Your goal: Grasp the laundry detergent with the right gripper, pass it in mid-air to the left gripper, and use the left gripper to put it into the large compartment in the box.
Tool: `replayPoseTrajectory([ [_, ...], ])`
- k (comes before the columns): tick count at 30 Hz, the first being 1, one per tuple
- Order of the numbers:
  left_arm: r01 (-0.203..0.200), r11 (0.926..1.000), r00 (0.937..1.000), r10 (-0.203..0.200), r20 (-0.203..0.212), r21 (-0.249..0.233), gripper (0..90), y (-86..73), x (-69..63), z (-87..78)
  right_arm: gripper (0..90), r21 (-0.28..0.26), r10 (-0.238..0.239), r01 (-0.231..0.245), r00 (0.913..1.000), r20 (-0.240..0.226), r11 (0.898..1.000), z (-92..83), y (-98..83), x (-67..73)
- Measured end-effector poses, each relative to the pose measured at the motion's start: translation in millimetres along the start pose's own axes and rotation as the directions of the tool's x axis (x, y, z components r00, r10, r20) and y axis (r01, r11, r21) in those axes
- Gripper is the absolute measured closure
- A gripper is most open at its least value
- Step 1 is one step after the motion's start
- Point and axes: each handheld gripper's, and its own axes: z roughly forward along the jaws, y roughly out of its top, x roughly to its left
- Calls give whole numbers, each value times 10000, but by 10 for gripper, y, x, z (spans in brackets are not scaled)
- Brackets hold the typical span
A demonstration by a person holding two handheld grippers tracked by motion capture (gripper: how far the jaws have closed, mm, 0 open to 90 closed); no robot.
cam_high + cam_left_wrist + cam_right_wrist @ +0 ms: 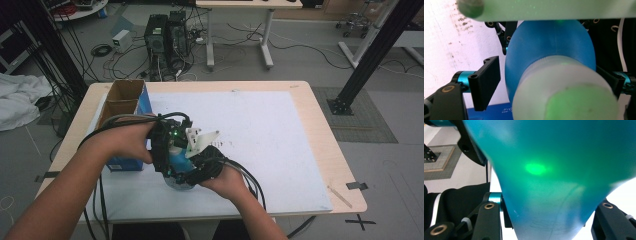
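High view: both hands meet over the near-left part of the white mat (260,140) on the table (320,125); between the left gripper (167,150) and the right gripper (202,167) sits a blue bottle (176,159), lifted just off the mat or resting on it, I cannot tell which. A blue carton (127,102) with open flaps stands just beside them on the left.

Left gripper view: the bottle's white cap (564,95) points toward the camera, blue body (549,42) behind it. The left jaw stands clear of the cap with a gap showing; the right jaw is mostly hidden behind it. So this gripper is not yet clamped, the cap lying between its jaws.

Right gripper view: the blue body (559,170) is wedged between both jaws, which press its sides: a firm grasp on the bottle.

Step in hand: likely gripping the cap to unscrew it while the right gripper steadies the bottle.

Next move calls for: closing fully and squarely on the cap, then twisting without the body slipping.
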Motion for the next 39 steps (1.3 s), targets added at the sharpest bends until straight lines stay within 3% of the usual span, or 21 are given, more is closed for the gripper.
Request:
replayPoseTrajectory([
  [26, -72, 10000, 10000, 72, -44, 43, 276, 15, -14, 2, 479, -22, 2, -2, 10000, -33, 10000, 4, 4, 3],
  [39, -123, 9998, 9999, 122, 99, 149, 373, 22, -23, 2, 480, -10, 34, -34, 10000, -62, 10000, 11, 4, 5],
])
